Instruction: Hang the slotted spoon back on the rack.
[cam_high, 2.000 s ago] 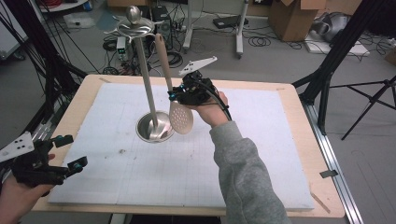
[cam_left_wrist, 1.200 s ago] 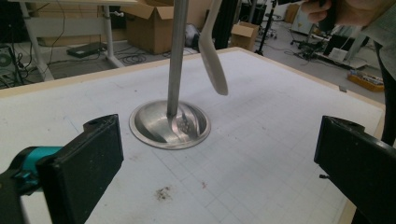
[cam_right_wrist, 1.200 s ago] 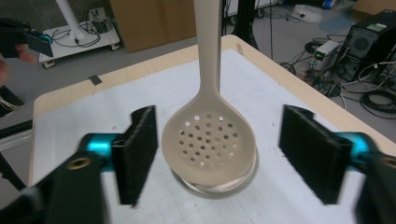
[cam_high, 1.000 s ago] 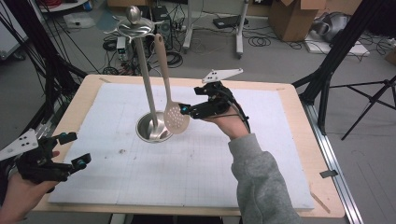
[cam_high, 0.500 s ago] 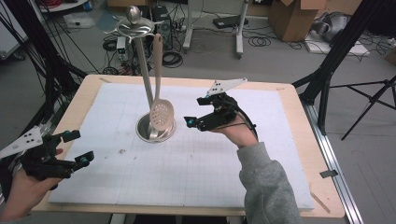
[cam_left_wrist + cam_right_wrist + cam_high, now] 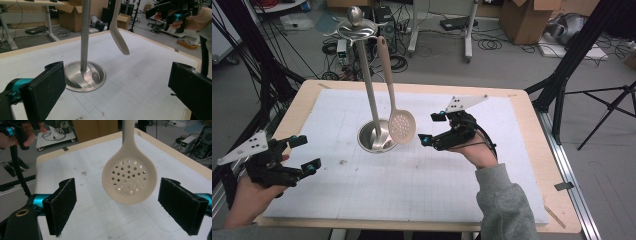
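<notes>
A metal stand point(image 6: 374, 136) with a round dish base and a tall pole stands mid-table. From its top rack hangs a beige slotted spoon point(image 6: 402, 127), its bowl just above the base's right rim. My right gripper point(image 6: 430, 128) is open a little to the right of the bowl, apart from it. In the right gripper view the spoon point(image 6: 130, 180) hangs beyond the wide-apart jaws of the right gripper point(image 6: 122, 205). My left gripper point(image 6: 308, 152) is open near the front left of the mat. In the left gripper view it point(image 6: 117, 92) faces the stand point(image 6: 85, 76) and spoon point(image 6: 120, 40).
A white gridded mat point(image 6: 422, 185) covers the wooden table point(image 6: 532, 150). Small dark specks point(image 6: 343, 162) lie on the mat left of the stand. Tripod legs point(image 6: 562, 90), cables and boxes crowd the floor around the table.
My right gripper has drawn back to the right, away from the spoon's bowl. The spoon swung left and then right again on its hook. My left gripper edged inward.
</notes>
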`<state>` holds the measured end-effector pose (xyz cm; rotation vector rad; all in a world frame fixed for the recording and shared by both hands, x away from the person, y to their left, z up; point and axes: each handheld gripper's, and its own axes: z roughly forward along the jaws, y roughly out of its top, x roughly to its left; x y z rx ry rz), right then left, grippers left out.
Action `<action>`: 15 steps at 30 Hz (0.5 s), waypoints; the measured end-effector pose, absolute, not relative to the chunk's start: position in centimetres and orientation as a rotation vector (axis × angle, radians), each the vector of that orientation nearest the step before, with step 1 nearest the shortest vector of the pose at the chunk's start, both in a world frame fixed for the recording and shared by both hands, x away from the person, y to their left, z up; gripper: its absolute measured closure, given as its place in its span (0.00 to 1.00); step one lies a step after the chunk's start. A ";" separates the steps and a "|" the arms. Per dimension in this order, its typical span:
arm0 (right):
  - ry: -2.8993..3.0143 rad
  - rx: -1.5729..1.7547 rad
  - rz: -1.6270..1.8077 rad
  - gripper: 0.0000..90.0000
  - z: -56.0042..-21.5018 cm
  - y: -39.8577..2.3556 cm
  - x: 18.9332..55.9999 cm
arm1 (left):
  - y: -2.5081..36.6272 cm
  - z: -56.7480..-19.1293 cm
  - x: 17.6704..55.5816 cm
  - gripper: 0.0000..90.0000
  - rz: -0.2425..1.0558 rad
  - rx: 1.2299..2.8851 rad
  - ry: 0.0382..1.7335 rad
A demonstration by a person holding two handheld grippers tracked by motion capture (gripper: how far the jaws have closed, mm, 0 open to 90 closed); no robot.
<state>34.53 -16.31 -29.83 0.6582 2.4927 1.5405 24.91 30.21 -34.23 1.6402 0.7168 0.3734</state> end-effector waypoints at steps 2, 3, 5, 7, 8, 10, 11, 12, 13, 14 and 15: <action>2.484 0.671 1.538 0.16 -30.1 -16.9 34.4 | 30.0 -34.3 25.0 0.02 0.369 1.646 0.711; 2.478 0.680 1.545 0.16 -30.2 -17.2 34.3 | 29.9 -34.3 25.0 0.02 0.369 1.648 0.711; 2.480 0.706 1.554 0.16 -30.5 -18.0 34.2 | 30.0 -34.3 25.1 0.02 0.369 1.647 0.714; 2.468 0.714 1.553 0.16 -30.8 -18.7 34.1 | 30.0 -34.3 25.2 0.02 0.373 1.646 0.715; 2.460 0.718 1.559 0.16 -30.9 -18.9 34.0 | 30.0 -34.3 25.3 0.02 0.382 1.640 0.717; 2.444 0.727 1.573 0.16 -31.2 -19.7 33.7 | 29.9 -34.3 25.4 0.02 0.386 1.630 0.714; 2.434 0.732 1.576 0.16 -31.3 -20.0 33.6 | 29.9 -34.3 25.4 0.02 0.387 1.630 0.709; 2.433 0.741 1.576 0.16 -31.4 -20.2 33.5 | 29.8 -34.3 25.4 0.02 0.386 1.627 0.710; 2.421 0.742 1.575 0.16 -31.4 -20.5 33.4 | 29.7 -34.3 25.5 0.02 0.384 1.627 0.708; 2.410 0.747 1.576 0.16 -31.5 -20.8 33.3 | 29.7 -34.3 25.5 0.02 0.382 1.627 0.706; 2.407 0.759 1.579 0.16 -31.6 -21.1 33.2 | 29.7 -34.3 25.6 0.02 0.382 1.629 0.705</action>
